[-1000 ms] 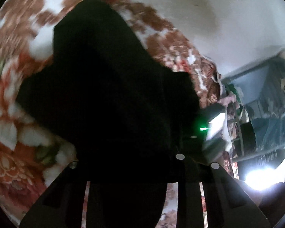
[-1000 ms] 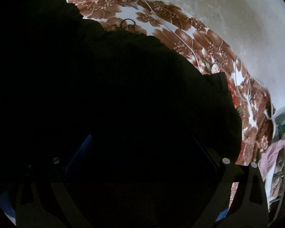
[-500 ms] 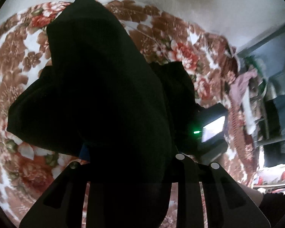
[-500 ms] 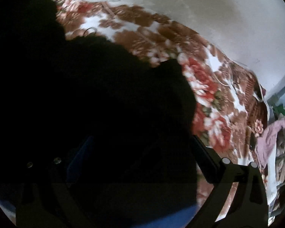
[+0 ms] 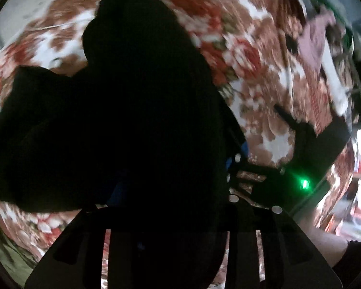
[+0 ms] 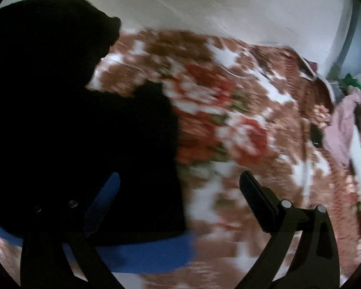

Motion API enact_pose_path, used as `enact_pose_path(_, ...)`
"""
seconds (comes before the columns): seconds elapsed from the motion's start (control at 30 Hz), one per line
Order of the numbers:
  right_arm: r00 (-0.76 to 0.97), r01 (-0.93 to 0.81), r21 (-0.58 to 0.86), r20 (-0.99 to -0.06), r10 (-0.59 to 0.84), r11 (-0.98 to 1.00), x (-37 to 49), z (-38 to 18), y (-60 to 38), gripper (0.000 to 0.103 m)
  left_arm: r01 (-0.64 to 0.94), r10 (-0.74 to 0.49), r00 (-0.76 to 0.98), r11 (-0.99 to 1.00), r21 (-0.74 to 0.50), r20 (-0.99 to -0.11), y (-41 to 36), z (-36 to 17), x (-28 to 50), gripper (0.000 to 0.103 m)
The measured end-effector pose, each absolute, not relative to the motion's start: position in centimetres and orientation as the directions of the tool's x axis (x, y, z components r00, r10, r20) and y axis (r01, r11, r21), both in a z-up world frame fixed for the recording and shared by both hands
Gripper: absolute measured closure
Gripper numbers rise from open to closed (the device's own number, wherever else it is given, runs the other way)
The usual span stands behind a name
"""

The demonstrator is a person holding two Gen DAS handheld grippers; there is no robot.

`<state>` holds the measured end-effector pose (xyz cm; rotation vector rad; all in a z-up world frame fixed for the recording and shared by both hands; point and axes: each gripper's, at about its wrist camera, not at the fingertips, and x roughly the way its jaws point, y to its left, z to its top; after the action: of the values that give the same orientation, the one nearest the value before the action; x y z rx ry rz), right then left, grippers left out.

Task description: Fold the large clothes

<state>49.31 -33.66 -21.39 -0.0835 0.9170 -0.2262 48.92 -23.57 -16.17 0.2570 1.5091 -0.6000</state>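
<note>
Your biggest thing is the bed cover (image 6: pixel 228 125), red-brown flowers on white, filling most of both views, blurred. A pale wall (image 6: pixel 204 7) stands behind it in the right wrist view.

Next, the black garment (image 5: pixel 122 110). In the left wrist view it hangs bunched in front of your left camera and blocks the middle of the frame, with the flowered cover showing all round it. In the right wrist view the same black garment (image 6: pixel 79 125) takes the left half, lying or draped over the cover, with a blue band (image 6: pixel 151 252) along its lower edge. Too dark to tell folds or which part is which.

Your left gripper (image 5: pixel 170 187): jaws are opening, black cloth sits between them, and a bit of blue pad (image 5: pixel 118 190) shows through the dark. Can't tell whether the pads press on the cloth.

Your right gripper (image 6: pixel 180 197): fingers spread wide apart. The blue left finger (image 6: pixel 103 200) lies over the black cloth, the black right finger (image 6: pixel 257 202) over bare cover; nothing is pinched.

In the left wrist view, your right gripper's body is low right with a green light (image 5: pixel 304 183).

At the bed's far right edge, pink cloth (image 6: pixel 341 125) and a small dark flat thing (image 6: pixel 315 133).
</note>
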Motion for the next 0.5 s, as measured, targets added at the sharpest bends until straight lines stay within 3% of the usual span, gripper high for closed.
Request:
enact_pose_path(0.1,0.512,0.197,-0.137,-0.83,-0.221,0.971,50.4,-23.7,-37.2,0.005,0.529,-0.176,-0.069,0.828,-0.185,-0.982,-26.8,-18.5,49.6,0.069)
enact_pose_path(0.33,0.523,0.202,-0.144,-0.82,-0.232,0.969,48.3,-23.9,-40.1,0.005,0.333,-0.319,-0.047,0.889,-0.316,-0.947,-28.6,-24.1,50.8,0.06)
enact_pose_path(0.5,0.53,0.182,-0.16,-0.815,-0.234,0.97,46.7,-23.9,-40.2,0.005,0.3,-0.328,0.057,0.906,-0.297,-0.943,-29.5,-25.9,49.7,0.06)
